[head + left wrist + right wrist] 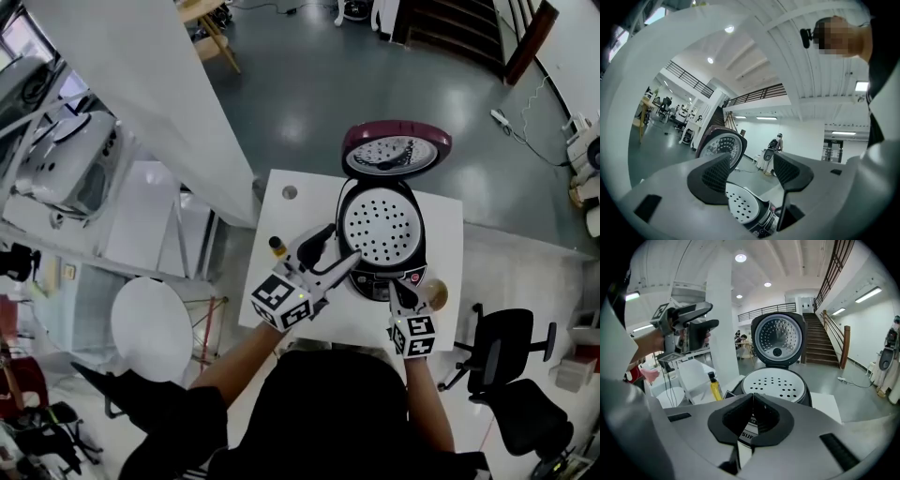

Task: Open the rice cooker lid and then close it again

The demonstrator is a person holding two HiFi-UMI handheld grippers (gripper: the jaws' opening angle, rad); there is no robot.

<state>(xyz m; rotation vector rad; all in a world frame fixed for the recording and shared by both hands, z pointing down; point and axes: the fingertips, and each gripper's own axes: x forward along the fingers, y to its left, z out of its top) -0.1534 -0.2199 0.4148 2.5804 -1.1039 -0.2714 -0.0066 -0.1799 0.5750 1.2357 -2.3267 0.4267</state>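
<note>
The wide, empty jaws of the left gripper [339, 251], or the closed ones of the right gripper [401, 295], could have slammed the upright lid [396, 150] by shoving hard.

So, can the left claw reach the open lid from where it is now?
Probably yes. The left claw, jaws apart, is at the cooker's front left, and the lid stands upright behind it with nothing between them.
</note>
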